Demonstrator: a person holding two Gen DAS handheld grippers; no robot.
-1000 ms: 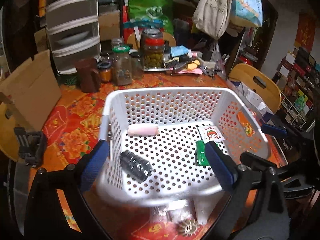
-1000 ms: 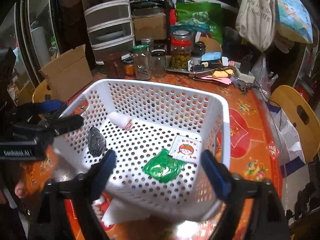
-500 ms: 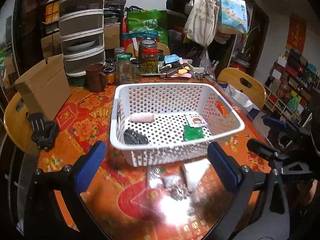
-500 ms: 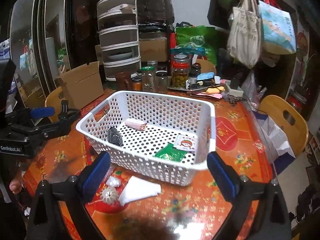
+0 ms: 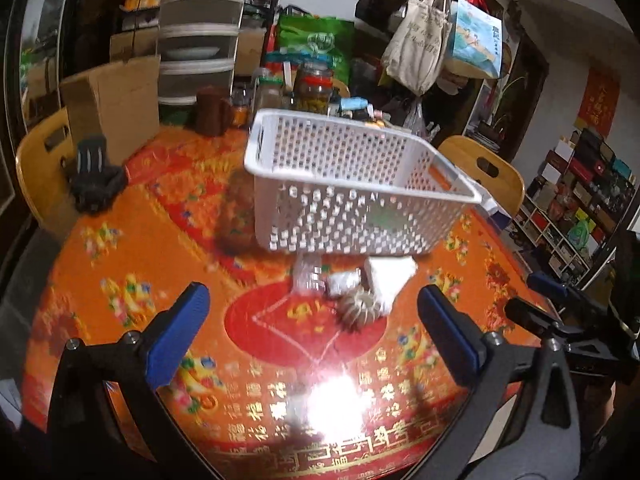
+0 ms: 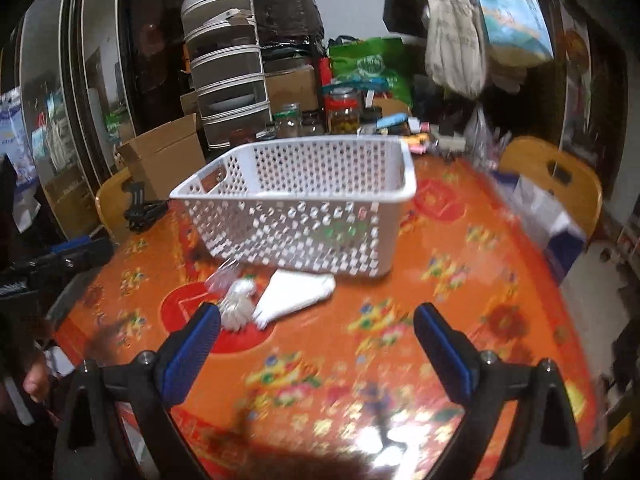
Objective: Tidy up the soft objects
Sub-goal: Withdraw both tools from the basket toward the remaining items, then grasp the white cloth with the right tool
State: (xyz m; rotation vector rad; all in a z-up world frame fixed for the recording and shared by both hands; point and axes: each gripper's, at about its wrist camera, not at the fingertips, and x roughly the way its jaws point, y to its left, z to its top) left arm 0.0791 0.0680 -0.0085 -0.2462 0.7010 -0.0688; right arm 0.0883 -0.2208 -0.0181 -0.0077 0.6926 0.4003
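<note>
Now both hand-held grippers gape wide and empty, the left hand-held gripper (image 5: 308, 328) having just opened further. Its view shows the white cloth (image 5: 390, 280) above centre, just before the basket (image 5: 360, 184); the right hand-held gripper (image 6: 316, 340) sees it left of centre, long axis slanting.

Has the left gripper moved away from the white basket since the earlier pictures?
Yes. The left gripper has drawn back from the white basket; more orange tablecloth lies between them.

Cardboard box (image 5: 116, 100), glass jars (image 6: 344, 110), perhaps pickles, wooden chair (image 6: 556, 176).
</note>
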